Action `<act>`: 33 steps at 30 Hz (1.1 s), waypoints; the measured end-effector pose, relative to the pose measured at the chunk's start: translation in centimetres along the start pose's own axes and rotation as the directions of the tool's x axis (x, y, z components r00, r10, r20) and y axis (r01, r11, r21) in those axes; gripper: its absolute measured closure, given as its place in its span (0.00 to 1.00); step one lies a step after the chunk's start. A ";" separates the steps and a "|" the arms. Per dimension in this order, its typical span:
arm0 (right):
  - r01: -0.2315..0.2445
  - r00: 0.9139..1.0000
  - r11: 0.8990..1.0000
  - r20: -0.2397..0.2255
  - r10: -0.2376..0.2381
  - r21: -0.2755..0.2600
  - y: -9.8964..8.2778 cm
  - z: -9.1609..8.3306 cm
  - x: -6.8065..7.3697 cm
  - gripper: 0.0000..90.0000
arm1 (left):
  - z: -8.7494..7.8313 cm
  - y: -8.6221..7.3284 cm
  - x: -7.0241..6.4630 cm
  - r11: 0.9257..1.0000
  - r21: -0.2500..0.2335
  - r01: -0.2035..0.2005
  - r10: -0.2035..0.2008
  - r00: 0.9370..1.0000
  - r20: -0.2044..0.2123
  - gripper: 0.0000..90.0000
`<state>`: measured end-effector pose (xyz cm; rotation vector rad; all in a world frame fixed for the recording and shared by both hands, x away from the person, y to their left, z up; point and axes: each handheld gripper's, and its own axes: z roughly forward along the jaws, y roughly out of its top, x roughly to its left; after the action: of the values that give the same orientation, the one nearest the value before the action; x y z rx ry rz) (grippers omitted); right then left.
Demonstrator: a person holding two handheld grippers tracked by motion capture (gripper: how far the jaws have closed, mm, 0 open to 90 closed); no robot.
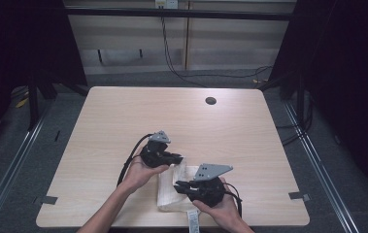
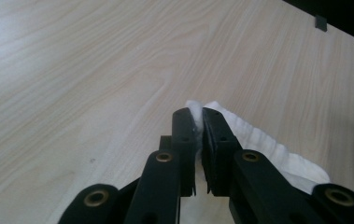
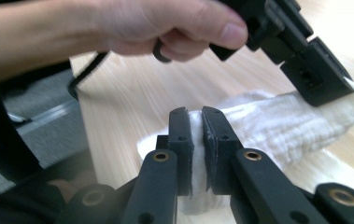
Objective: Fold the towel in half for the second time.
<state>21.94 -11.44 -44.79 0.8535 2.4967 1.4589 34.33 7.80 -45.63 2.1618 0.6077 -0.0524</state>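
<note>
The white towel [image 1: 172, 187] is lying folded at the near edge of the counter [image 1: 123, 116], both tongs, left [image 1: 177, 158] and right [image 1: 177, 185], are pinching its edge, probably mid-fold, and next they are needing to move together.

I see open worktop [image 1: 123, 116] ahead and to both sides; the white cloth [image 1: 172, 191] lies near my edge.

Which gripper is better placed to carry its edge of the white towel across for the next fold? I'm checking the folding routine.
Probably the left gripper: it pinches the far corner of the white towel, with bare table ahead. The right gripper, also clamped on cloth, sits low near the table's near edge.
</note>
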 end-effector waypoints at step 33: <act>-0.145 0.984 0.983 0.122 0.132 0.111 -4.8 -1.0 -2.6 0.57 | 3.9 0.7 -1.7 1.000 -0.005 -0.015 0.016 0.997 0.081 0.75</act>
<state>21.76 -15.37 -48.64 1.1197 2.5047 1.2687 33.82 3.79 -47.12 2.1487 0.5437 -0.1302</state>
